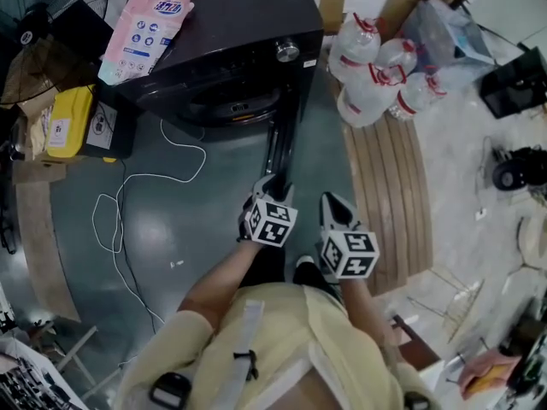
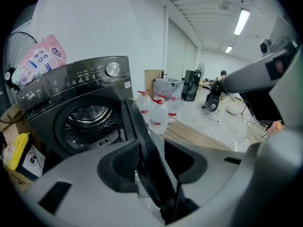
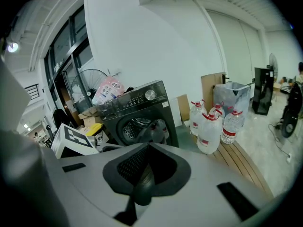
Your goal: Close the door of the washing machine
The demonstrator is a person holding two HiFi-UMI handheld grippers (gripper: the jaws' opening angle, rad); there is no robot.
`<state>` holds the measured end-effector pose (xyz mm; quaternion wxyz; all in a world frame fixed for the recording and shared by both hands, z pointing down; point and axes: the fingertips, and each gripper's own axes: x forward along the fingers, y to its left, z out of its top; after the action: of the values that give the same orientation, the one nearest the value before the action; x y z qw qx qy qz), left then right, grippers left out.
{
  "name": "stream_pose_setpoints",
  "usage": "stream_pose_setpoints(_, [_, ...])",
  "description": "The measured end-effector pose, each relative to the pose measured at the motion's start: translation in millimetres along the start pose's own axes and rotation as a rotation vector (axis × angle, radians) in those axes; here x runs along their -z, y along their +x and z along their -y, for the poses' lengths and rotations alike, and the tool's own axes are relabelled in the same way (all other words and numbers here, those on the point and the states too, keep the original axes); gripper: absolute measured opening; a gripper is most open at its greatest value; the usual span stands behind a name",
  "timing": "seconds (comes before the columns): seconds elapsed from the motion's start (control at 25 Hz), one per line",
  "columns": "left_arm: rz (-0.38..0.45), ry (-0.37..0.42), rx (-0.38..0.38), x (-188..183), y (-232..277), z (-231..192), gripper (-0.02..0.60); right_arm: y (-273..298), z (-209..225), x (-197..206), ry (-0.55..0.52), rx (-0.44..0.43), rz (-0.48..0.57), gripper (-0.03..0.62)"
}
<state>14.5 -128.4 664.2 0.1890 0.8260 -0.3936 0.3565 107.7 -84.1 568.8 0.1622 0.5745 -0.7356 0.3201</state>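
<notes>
A black front-loading washing machine (image 1: 231,49) stands ahead of me, its drum (image 2: 90,119) exposed. Its round door (image 1: 280,148) is swung wide open and points edge-on toward me. My left gripper (image 1: 273,186) is at the door's free edge. In the left gripper view the door (image 2: 135,122) runs between the two jaws of the left gripper (image 2: 154,167), which are shut on it. My right gripper (image 1: 335,205) hangs just to the right of the door, apart from it. Its jaws (image 3: 147,167) are shut and hold nothing. The machine (image 3: 142,112) lies beyond them.
A pink detergent bag (image 1: 145,28) lies on top of the machine. Several large water bottles (image 1: 376,71) stand to its right by a slatted wooden board (image 1: 389,195). A white cable (image 1: 128,212) loops on the floor at left, near a yellow box (image 1: 68,122).
</notes>
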Motion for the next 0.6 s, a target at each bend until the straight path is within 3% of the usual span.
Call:
stream_pose_setpoints(0.16, [-0.018, 0.015, 0.012, 1.6, 2.0, -4.1, 0.14, 10.1, -4.3, -3.9, 0.009, 0.01, -0.01, 0.006])
stream_pose_setpoints(0.6, [-0.012, -0.035, 0.14, 2.2, 2.9, -7.4, 0.135, 37.3, -7.5, -16.4, 0.031, 0.059, -0.007, 0.006])
